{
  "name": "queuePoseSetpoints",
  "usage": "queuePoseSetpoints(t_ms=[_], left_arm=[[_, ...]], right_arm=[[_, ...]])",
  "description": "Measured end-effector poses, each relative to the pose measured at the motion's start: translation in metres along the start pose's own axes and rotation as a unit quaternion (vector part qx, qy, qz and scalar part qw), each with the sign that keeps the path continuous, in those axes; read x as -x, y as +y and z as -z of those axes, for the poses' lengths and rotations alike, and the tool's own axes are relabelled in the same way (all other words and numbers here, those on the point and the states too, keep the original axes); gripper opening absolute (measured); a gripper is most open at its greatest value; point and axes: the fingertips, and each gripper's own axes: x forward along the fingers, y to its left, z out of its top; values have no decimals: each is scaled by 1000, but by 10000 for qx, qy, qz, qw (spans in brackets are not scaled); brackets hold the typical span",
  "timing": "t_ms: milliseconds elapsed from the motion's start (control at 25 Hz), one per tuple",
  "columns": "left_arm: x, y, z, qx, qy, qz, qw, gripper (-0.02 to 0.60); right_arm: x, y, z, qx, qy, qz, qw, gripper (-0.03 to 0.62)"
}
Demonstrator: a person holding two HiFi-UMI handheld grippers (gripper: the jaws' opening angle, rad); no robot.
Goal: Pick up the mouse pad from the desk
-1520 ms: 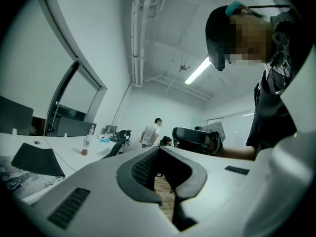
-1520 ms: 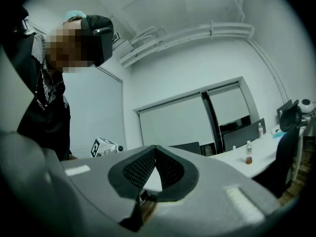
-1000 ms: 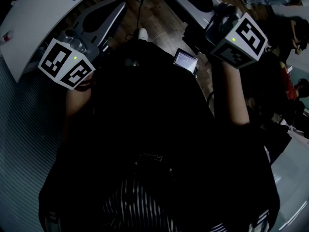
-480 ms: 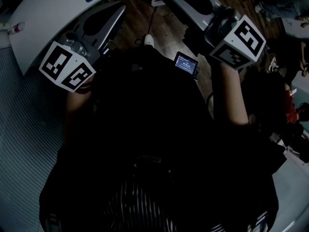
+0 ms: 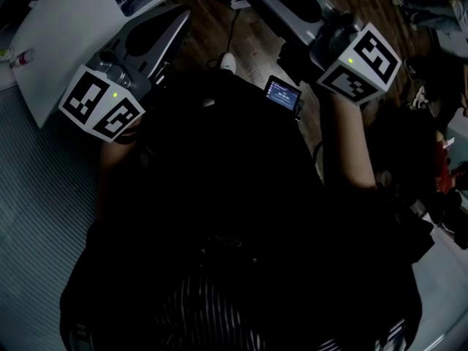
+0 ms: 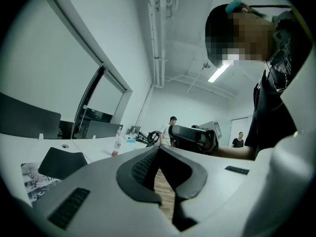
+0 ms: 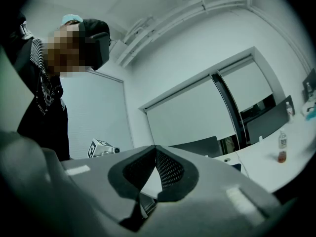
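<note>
More of the white counter (image 5: pixel 66 20) is now seen in the upper left of the head view than a second ago, and both grippers are being carried toward it. The left gripper (image 6: pixel 158 149) and right gripper (image 7: pixel 155 148) are clenched on nothing. The mouse pad (image 6: pixel 61 162), judged to be the dark sheet at lower left beside a printed sheet (image 6: pixel 34 181), is left untouched on the counter. The approach is only begun, and the jaws are yet to be opened.

We log: desk (image 5: pixel 62 28) white | floor (image 5: pixel 252 46) brown wood grain | left gripper (image 6: pixel 158 148) pale grey, dark pads | cube (image 5: pixel 101 102) black-and-white squares | shirt (image 5: pixel 212 306) black, seemingly striped.
</note>
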Motion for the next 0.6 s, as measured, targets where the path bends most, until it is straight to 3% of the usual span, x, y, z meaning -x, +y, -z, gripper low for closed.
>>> queuePoseSetpoints(t_ms=[240,600], left_arm=[[-58,53,-21,-83,280,-18,9996,8],[-111,87,-46,-130,495,-196,9985,8]], right_arm=[[-17,-76,-22,-89,-165,-14,9998,5],[-18,-150,-47,-194,-268,-131,9994,5]])
